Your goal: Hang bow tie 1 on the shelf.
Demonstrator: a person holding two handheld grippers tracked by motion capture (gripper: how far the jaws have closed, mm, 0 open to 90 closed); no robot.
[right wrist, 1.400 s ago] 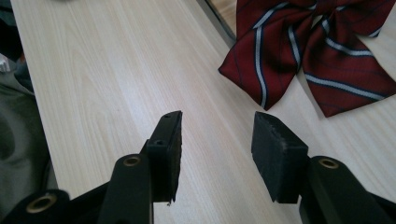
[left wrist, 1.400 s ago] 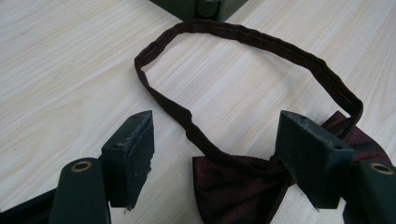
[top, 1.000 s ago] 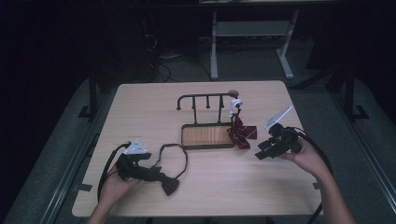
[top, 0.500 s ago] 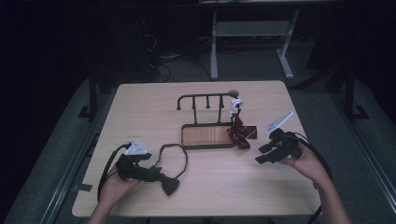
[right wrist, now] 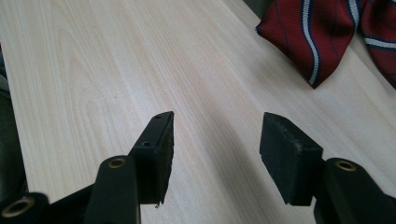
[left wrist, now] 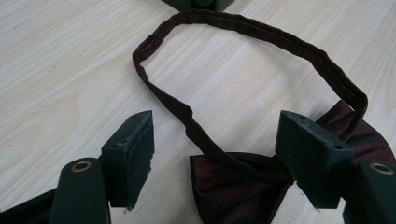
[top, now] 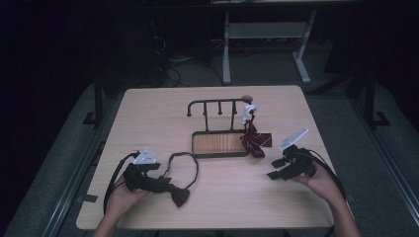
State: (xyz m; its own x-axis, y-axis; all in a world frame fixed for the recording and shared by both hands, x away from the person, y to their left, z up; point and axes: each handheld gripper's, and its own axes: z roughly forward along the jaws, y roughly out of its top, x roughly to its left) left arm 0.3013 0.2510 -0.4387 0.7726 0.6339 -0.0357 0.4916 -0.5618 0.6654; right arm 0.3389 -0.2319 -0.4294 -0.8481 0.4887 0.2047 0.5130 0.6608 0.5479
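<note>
A dark maroon bow tie (top: pixel 179 195) with its neck loop (top: pixel 184 162) lies on the table's front left. My left gripper (top: pixel 165 185) is open around the bow's knot; in the left gripper view the bow tie (left wrist: pixel 238 186) sits between the spread jaws of that gripper (left wrist: pixel 219 161), with the loop (left wrist: pixel 261 42) stretching away. A red striped tie (top: pixel 256 140) hangs from a black rack (top: pixel 217 111) and drapes onto the table. My right gripper (top: pixel 275 169) is open over bare wood, right of the rack; in the right gripper view the striped tie (right wrist: pixel 322 32) lies beyond this gripper (right wrist: pixel 215 147).
The rack stands on a wooden base (top: pixel 217 144) in a dark frame at mid-table. The table's right edge (top: pixel 323 148) runs close behind my right hand. Dark floor and a white stand (top: pixel 267 34) lie beyond the table.
My right gripper has drawn back from the striped tie toward the table's front right. The left gripper has stayed by the bow tie.
</note>
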